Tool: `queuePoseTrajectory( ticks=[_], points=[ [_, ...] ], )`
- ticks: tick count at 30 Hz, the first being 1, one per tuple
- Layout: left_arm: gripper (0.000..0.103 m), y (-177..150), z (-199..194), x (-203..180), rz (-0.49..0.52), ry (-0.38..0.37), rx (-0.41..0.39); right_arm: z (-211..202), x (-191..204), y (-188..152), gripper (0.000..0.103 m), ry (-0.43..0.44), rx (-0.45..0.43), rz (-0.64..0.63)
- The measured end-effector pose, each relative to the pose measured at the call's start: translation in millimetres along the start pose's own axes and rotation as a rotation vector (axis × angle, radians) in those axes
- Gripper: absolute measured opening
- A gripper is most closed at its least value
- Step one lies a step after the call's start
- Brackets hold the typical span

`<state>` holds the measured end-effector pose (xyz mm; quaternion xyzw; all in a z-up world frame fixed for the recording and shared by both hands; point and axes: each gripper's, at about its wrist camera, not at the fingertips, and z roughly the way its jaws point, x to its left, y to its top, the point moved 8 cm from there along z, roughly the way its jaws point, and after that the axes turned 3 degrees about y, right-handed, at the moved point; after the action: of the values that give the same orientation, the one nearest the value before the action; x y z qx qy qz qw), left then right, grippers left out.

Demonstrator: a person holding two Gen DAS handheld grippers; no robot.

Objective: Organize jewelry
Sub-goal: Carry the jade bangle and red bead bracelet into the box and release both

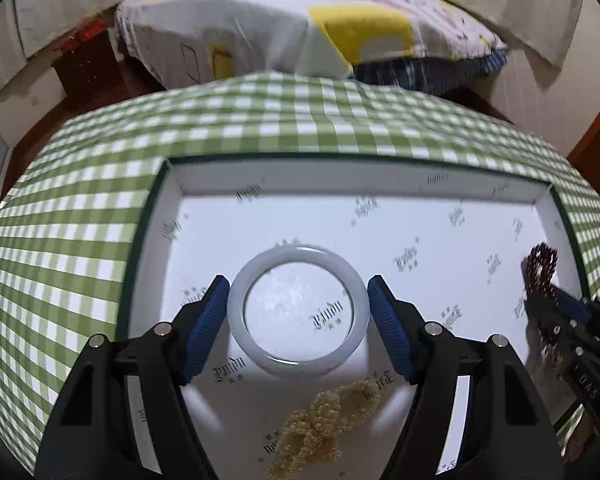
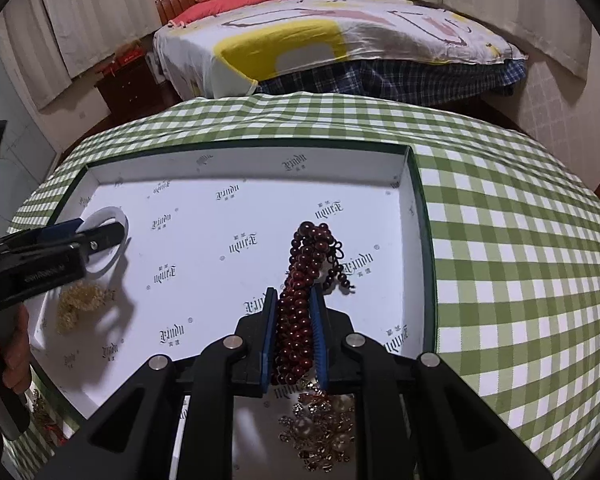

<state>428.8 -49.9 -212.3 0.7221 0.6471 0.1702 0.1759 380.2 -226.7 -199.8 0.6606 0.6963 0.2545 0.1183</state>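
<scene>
— Where is the jewelry seen?

— A pale bangle (image 1: pixel 298 314) is held between the blue fingers (image 1: pixel 206 330) of the left gripper (image 1: pixel 298 308), which are spread wide and pressed against its two sides; it is carried just above the floor of a shallow white box (image 1: pixel 340 184) printed with dark lettering. A cream beaded piece (image 1: pixel 324 420) is seen lying on the box floor just below the bangle, toward the camera.

— And the other hand?

— A strand of dark red beads (image 2: pixel 300 300) is clamped between the nearly closed fingers (image 2: pixel 269 336) of the right gripper (image 2: pixel 294 336). The strand is bunched upward past the fingertips, and a small tail of darker beads is hung off its right side. Below the fingers, a gold-toned piece with pearls (image 2: pixel 320 432) is seen lying at the near edge of the box.

— Is the box shared by both?

— Yes. In the right wrist view the left gripper (image 2: pixel 100 236) is seen over the far left corner of the box with the bangle (image 2: pixel 112 216), well apart from the red beads. A hand (image 2: pixel 12 344) is visible on its handle.

— What is found around the box?

— The box is set on a table (image 2: pixel 500 260) covered in green and white checked cloth. Beyond it, a bed (image 2: pixel 340 32) with a white and yellow patterned sheet and a red pillow is seen, with pale curtains (image 2: pixel 80 12) behind.
</scene>
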Motion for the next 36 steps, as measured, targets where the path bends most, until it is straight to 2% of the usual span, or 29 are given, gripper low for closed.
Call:
queuePoseTrajectory(
  ticks=[4,8,13,16,20,23,25,29,36],
  points=[
    [0.069,-0.5,1.4,-0.2,0.005,-0.004,0.005,-0.7,0.1,0.1,0.019,0.002,-0.004,0.000],
    [0.069,-0.8,-0.7,-0.5,0.003,-0.003,0.004,-1.6,4.8,1.0,0.029,0.026,-0.014,-0.010],
    [0.070,0.1,-3.5,2.5,-0.017,-0.017,-0.010,-2.2,10.8,1.7,0.036,0.040,-0.031,-0.024],
    [0.076,2.3,-5.6,1.6,-0.016,-0.011,-0.030,-2.2,10.9,2.2,0.037,0.050,-0.037,-0.019],
    [0.078,3.2,-10.5,-2.3,0.009,-0.009,-0.055,-5.3,12.4,3.3,0.042,0.068,-0.055,-0.018],
    [0.081,4.7,-15.3,-3.4,0.016,-0.012,-0.086,-8.6,14.0,5.1,0.052,0.070,-0.072,-0.028],
    [0.084,5.8,-19.4,-3.4,0.013,-0.014,-0.111,-12.6,14.6,6.2,0.055,0.068,-0.091,-0.034],
    [0.086,7.9,-31.0,-3.6,0.008,-0.027,-0.173,-22.4,13.2,7.4,0.055,0.073,-0.123,-0.025],
    [0.086,5.3,-76.4,1.2,-0.014,-0.051,-0.336,-59.4,13.9,5.2,0.055,0.062,-0.227,-0.021]
  ],
)
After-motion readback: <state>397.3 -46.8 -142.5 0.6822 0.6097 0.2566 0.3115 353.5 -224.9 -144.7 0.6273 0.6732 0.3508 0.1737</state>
